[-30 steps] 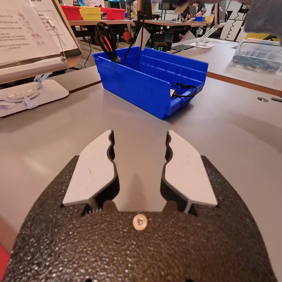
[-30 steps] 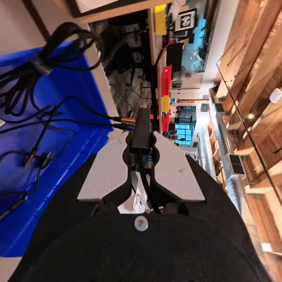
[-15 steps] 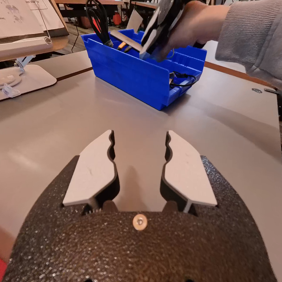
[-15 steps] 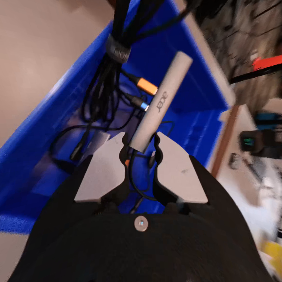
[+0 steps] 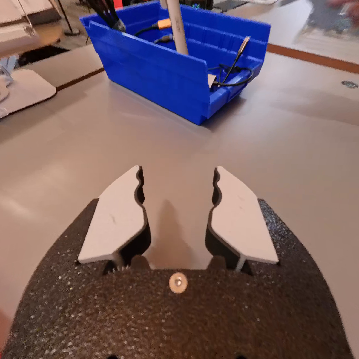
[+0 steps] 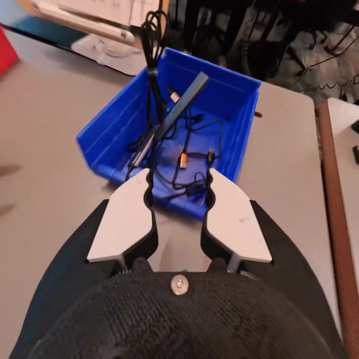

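Observation:
A blue plastic bin (image 5: 155,64) stands on the grey table ahead of my left gripper (image 5: 177,169), which is open, empty and low over the table. In the right wrist view the bin (image 6: 239,108) holds a long grey hub bar (image 6: 182,108) leaning upright among black cables, a bundled black cable (image 6: 152,58) sticking up at its left wall, and orange-tipped plugs (image 6: 183,161). The bar also shows in the left wrist view (image 5: 177,27). My right gripper (image 6: 179,172) is open and empty, just above the bin's near lip.
A white stand base (image 5: 23,93) with a document holder sits left of the bin. A brown table seam (image 6: 334,194) runs along the right. A small round metal fitting (image 5: 349,84) is set in the table at the right. My right fingertips sit around 30 centimetres from my left ones. The small round metal fitting (image 5: 349,84) sits 30 centimetres or so from the ends of my right fingers.
My right gripper let go of the grey hub bar into the bin, opened and pulled back above the bin's near end. My left gripper stayed open and moved closer to the bin.

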A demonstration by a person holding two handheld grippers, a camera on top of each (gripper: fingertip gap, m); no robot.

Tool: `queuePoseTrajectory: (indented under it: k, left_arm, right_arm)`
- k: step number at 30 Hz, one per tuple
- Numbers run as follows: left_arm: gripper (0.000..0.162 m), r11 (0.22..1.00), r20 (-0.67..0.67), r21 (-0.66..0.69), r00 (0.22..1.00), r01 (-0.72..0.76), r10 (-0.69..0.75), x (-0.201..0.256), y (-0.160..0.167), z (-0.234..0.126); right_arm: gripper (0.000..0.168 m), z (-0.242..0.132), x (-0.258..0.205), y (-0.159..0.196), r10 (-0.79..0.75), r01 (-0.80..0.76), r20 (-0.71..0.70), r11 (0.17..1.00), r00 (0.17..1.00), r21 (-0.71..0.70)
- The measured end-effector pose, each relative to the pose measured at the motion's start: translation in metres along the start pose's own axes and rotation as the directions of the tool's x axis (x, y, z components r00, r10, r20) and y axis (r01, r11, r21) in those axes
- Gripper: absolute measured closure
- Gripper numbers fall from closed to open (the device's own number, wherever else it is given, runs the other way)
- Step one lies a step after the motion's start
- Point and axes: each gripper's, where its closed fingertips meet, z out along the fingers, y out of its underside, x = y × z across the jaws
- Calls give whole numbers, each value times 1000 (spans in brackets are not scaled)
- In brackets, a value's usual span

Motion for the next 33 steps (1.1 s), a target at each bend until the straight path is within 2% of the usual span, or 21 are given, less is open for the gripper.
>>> queuePoseTrajectory:
  k: [1, 4, 6, 10, 12, 15, 18, 21, 22, 23, 24, 26, 27, 29, 30, 31, 33]
  left_arm:
    - [94, 1000, 10, -22, 1000, 11, -11, 1, 4, 3]
    - [96, 987, 14, -55, 988, 153, -153, 7, 6, 14]
    - [97, 966, 6, -52, 968, 253, -253, 15, -8, 30]
    - [97, 980, 158, -21, 969, 197, -191, 6, -62, 75]
    - [95, 981, 165, -14, 968, 195, -190, 10, -95, 99]
    - [92, 983, 215, -72, 965, 167, -148, 13, -120, 136]
    - [89, 971, 338, -207, 940, 122, -46, -3, -110, 165]
    - [113, 965, 472, -260, 877, 38, 93, -28, -109, 174]
    - [112, 959, 516, -282, 848, 30, 125, -36, -108, 171]
    - [100, 956, 572, -286, 811, 59, 121, -45, -107, 165]
    - [95, 961, 613, -258, 786, 97, 85, -51, -107, 159]
    - [97, 974, 613, -195, 790, 119, 26, -54, -111, 159]
    - [98, 964, 575, -222, 818, 143, 11, -51, -104, 165]
    - [89, 908, 540, -356, 842, 220, 8, -53, -74, 176]
    - [97, 892, 533, -377, 846, 251, -13, -54, -63, 179]
    - [118, 890, 514, -359, 856, 281, -62, -54, -58, 183]
    - [134, 909, 434, -318, 894, 270, -113, -49, -59, 185]
  right_arm:
    - [118, -16, -5, 16, 24, -25, 8, 999, 1000, 39]
    - [121, -50, -12, 67, 93, -92, -12, 991, 996, 101]
    - [121, -62, -13, 89, 166, -164, -9, 977, 986, 137]
    - [119, -62, -16, 107, 223, -221, 9, 962, 975, 161]
    - [108, -61, -27, 107, 173, -179, 63, 977, 983, 112]
    - [104, -70, -23, 98, 84, -83, -4, 990, 996, 115]
    - [104, -83, -21, 91, 48, -45, -16, 986, 999, 162]
    - [105, -91, -16, 89, 67, -64, -9, 982, 998, 180]
    - [106, -94, -14, 87, 76, -73, -11, 978, 997, 194]
    - [106, -97, -11, 85, 88, -83, -15, 975, 996, 206]
    - [106, -100, -9, 83, 96, -91, -17, 972, 995, 216]
    - [108, -106, -6, 78, 107, -100, -13, 964, 994, 245]
    - [110, -108, -5, 76, 115, -107, -13, 959, 993, 262]
    - [112, -109, -8, 71, 124, -122, 10, 951, 992, 283]
    - [112, -108, -11, 69, 126, -127, 21, 951, 992, 281]
    - [112, -108, -14, 68, 122, -124, 24, 953, 992, 277]
    - [111, -110, -22, 64, 77, -81, 26, 957, 997, 280]
